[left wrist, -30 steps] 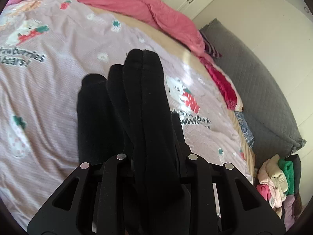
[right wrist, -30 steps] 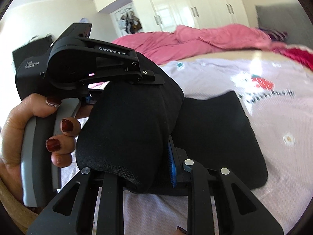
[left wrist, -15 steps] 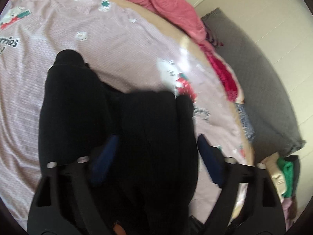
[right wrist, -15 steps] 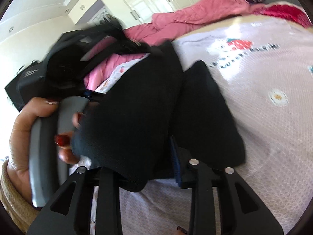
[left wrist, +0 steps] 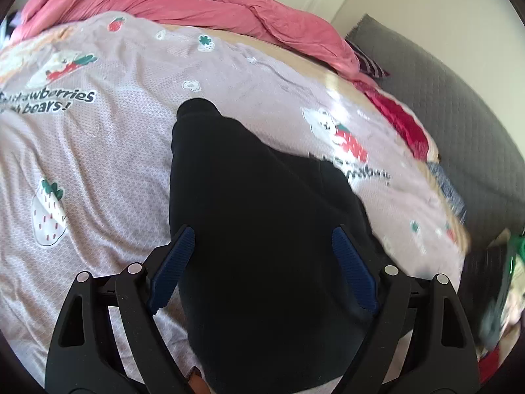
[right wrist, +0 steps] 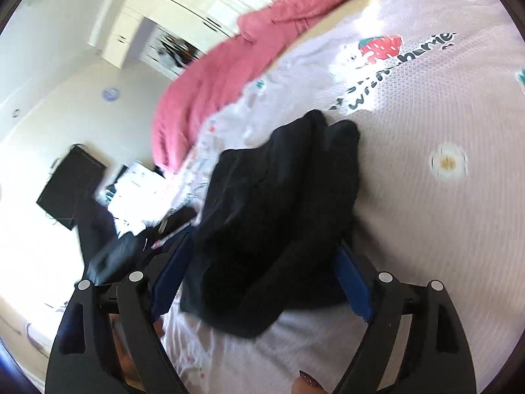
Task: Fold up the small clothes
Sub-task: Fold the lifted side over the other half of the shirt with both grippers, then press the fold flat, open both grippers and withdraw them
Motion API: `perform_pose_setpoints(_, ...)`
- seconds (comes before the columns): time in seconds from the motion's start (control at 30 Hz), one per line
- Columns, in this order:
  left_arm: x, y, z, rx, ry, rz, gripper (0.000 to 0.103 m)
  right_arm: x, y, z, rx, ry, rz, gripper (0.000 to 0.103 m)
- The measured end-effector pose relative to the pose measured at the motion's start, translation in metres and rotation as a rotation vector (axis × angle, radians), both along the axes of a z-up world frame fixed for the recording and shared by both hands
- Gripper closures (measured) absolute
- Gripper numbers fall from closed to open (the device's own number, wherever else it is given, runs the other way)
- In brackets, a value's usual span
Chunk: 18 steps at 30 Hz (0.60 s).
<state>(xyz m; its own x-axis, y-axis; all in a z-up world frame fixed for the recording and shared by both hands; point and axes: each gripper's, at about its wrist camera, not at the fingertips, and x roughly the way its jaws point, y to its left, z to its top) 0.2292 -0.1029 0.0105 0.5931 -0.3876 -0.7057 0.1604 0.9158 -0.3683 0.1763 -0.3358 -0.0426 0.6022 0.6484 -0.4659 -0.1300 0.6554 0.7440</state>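
The black garment (left wrist: pixel 262 229) lay folded in a loose, bunched heap on the bed (left wrist: pixel 98 170), on its pale sheet printed with strawberries and bears. In the left wrist view it ran lengthwise away from you, one narrow rounded end pointing up the bed and the broad end nearest your tool. In the right wrist view (right wrist: pixel 279 213) it showed as two or three thick layers, the edges not lined up.

Your left gripper (left wrist: pixel 262 262) had its fingers (left wrist: pixel 170 262) spread wide, one blue pad on each side of the cloth. The pads were not pressing on it; the left pad stood beside the garment's edge with sheet showing under it.

Your right gripper (right wrist: pixel 262 269) was opening, and its fingers (right wrist: pixel 356 282) stood apart with the near end of the garment between them. The cloth rested on the bed and I could not see either pad pinching it.

Beyond the garment, a pink duvet (left wrist: pixel 197 0) was piled along the far side of the bed. A grey quilted cover (left wrist: pixel 459 124) lay off the right edge, with a heap of mixed clothes (left wrist: pixel 505 269), blurred, at its near end. White wardrobe doors (right wrist: pixel 197 3) stood behind the bed.
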Motion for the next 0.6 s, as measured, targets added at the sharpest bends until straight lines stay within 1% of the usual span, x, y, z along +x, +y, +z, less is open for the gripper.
perform_pose_setpoints(0.03,-0.003,-0.002,-0.001,0.012,-0.004,-0.006,0.025,0.012,-0.003,0.001,-0.013,0.023,-0.005,0.02)
perform_pose_setpoints(0.07,-0.005,-0.002,-0.002,0.02,-0.006,-0.013,0.025,0.026,-0.007,0.001,-0.016,0.036,0.008,0.02)
perform_pose_setpoints(0.1,-0.008,-0.003,-0.004,0.03,-0.009,-0.016,0.025,0.04,-0.007,-0.001,-0.023,0.068,0.02,0.02)
perform_pose_setpoints(0.17,-0.011,-0.003,-0.005,0.037,-0.015,-0.021,0.025,0.056,-0.009,-0.005,-0.007,0.112,0.033,0.02)
perform_pose_setpoints(0.23,-0.012,-0.002,-0.007,0.039,-0.016,-0.021,0.025,0.073,-0.007,-0.007,0.012,0.135,0.044,0.026)
perform_pose_setpoints(0.27,-0.012,-0.001,-0.008,0.038,-0.016,-0.022,0.025,0.08,-0.005,-0.009,-0.001,0.147,0.049,0.034)
perform_pose_setpoints(0.3,-0.013,0.0,-0.008,0.038,-0.016,-0.022,0.025,0.087,-0.001,-0.008,-0.033,0.162,0.047,0.046)
perform_pose_setpoints(0.37,-0.013,0.0,-0.007,0.042,-0.015,-0.023,0.025,0.093,0.01,-0.003,-0.107,0.162,0.06,0.051)
perform_pose_setpoints(0.4,-0.013,0.002,-0.007,0.04,-0.015,-0.022,0.025,0.094,0.015,0.0,-0.149,0.159,0.072,0.06)
perform_pose_setpoints(0.43,-0.014,0.001,-0.007,0.038,-0.014,-0.021,0.025,0.097,0.022,0.004,-0.232,0.149,0.068,0.069)
perform_pose_setpoints(0.47,-0.014,0.002,-0.007,0.036,-0.014,-0.019,0.025,0.097,0.025,0.008,-0.28,0.137,0.067,0.082)
perform_pose_setpoints(0.5,-0.015,0.003,-0.007,0.033,-0.015,-0.017,0.025,0.097,0.028,0.013,-0.305,0.118,0.073,0.088)
perform_pose_setpoints(0.6,-0.017,0.008,-0.005,0.024,-0.025,-0.001,0.025,0.098,0.034,0.037,-0.305,0.022,0.095,0.089)
